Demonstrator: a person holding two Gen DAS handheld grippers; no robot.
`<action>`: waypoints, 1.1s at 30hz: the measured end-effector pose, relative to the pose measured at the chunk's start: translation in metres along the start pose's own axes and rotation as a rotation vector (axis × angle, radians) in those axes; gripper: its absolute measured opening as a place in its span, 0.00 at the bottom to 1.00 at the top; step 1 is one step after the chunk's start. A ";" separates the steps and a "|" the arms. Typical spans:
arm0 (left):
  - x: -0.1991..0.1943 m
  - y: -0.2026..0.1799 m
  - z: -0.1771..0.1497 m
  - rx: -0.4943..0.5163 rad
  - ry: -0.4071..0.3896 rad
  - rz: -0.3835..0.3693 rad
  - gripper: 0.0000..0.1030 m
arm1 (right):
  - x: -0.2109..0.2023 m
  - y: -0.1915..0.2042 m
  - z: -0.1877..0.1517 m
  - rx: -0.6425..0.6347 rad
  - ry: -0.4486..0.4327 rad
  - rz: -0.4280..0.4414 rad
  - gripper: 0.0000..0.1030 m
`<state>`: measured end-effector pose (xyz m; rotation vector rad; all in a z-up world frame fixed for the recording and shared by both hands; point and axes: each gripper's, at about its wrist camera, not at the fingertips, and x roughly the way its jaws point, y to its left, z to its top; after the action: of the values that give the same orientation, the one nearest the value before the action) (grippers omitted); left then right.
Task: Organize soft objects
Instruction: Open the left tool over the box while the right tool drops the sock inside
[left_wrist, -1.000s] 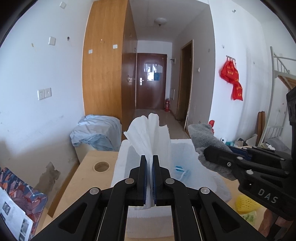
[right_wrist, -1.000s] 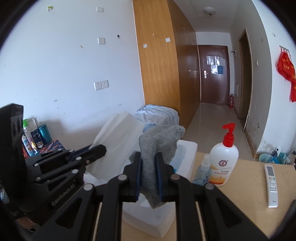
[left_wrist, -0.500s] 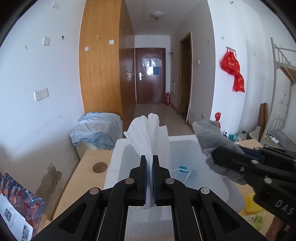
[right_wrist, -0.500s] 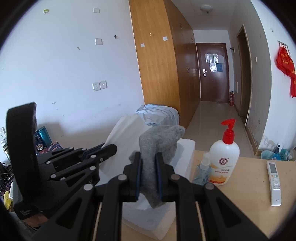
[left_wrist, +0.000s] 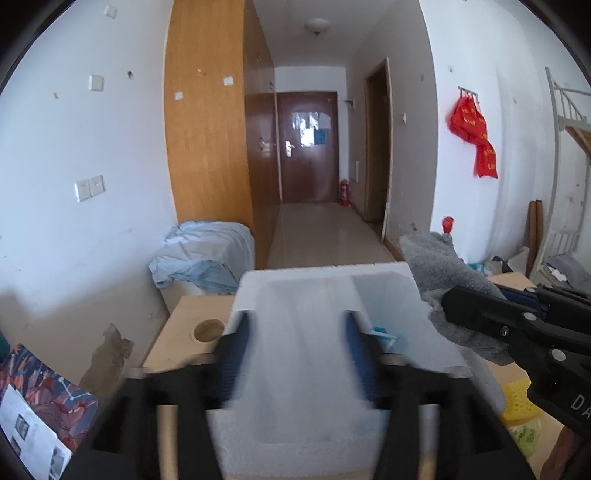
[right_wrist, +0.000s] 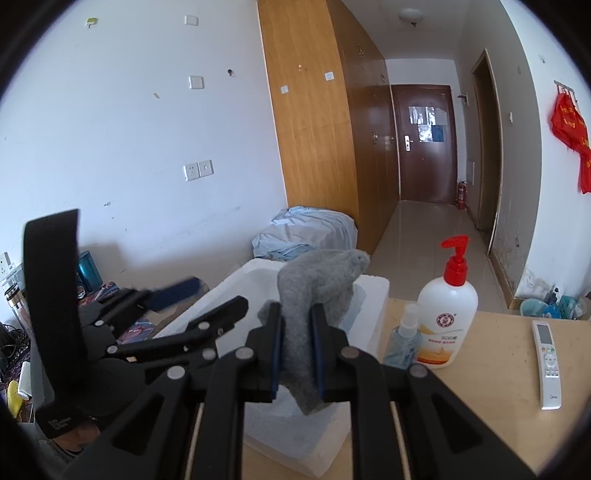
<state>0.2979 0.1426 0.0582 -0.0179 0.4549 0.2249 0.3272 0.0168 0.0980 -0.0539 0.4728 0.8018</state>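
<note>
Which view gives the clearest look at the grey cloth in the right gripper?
The right wrist view: the grey cloth stands centred and sharp, clamped in the right gripper. The left wrist view shows it only from the side at the right edge, partly behind the gripper's finger.

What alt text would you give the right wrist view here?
The right tongs are shut on a grey cloth held over a white foam box on a wooden desk. At left, the left tongs stand open over the box; at right are a pump bottle, a small spray bottle and a remote control.
</note>
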 end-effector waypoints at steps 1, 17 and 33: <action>-0.003 0.000 0.000 0.001 -0.017 0.005 0.68 | 0.000 0.000 0.000 0.000 -0.001 -0.001 0.18; -0.015 0.030 -0.001 -0.075 -0.049 0.041 0.70 | 0.014 0.000 0.001 -0.009 0.017 0.003 0.18; -0.020 0.037 -0.003 -0.097 -0.055 0.041 0.70 | 0.013 0.005 0.000 -0.018 -0.023 0.021 0.71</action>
<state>0.2713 0.1745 0.0651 -0.0973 0.3891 0.2873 0.3321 0.0293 0.0933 -0.0560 0.4448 0.8261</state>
